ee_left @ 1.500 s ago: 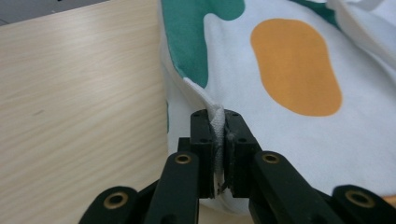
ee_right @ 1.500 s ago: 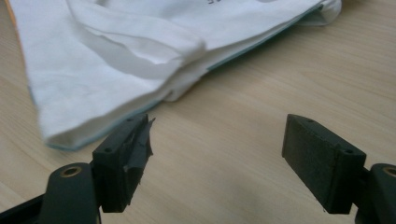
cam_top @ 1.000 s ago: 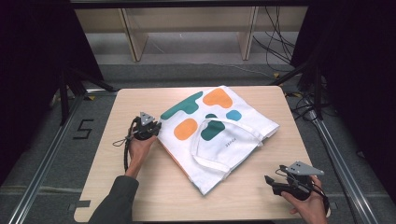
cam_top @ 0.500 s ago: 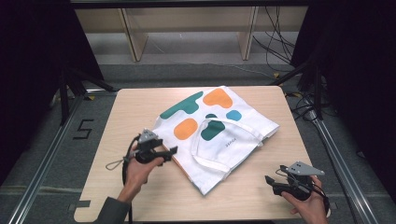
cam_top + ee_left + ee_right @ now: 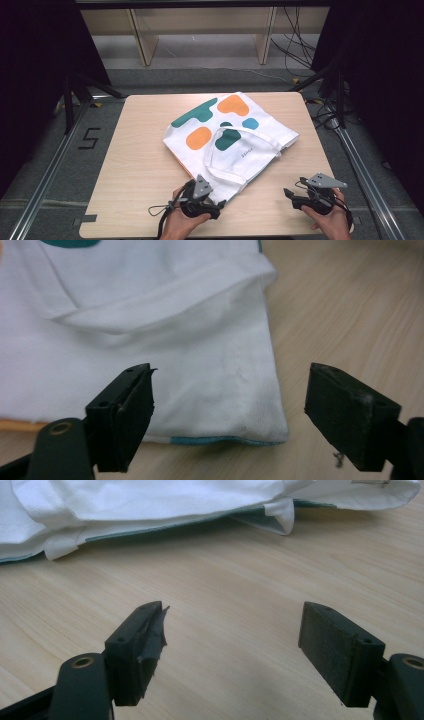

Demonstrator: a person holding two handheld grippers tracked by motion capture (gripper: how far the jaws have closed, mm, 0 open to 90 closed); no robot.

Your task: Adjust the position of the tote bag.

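**Tote bag flat at mid-table, left gripper at its near corner**

Tote bag [image 5: 230, 137], white with teal, orange and blue patches, lies flat and skewed across the middle of the wooden table [image 5: 135, 165], its handle loop [image 5: 240, 150] folded over the cloth. Bare wood runs wide on the left side of the table and in a narrower band along the near edge; the bag's right corner comes close to the table's right edge, while its far corner stops just short of the far edge.

Left gripper [image 5: 219, 206] now sits at the bag's near corner, having travelled from the bag's left edge toward the person along the table. Its jaws have just been opening and now stand wide, the corner of the cloth [image 5: 260, 410] lying between them, untouched by the pads. Right gripper [image 5: 290, 195] has kept its place near the front right, jaws spread wide over bare wood, well apart from the bag.

Both forearms are cut off at the bottom of the high view. In the left gripper view, the bag runs out of frame at the top and left.
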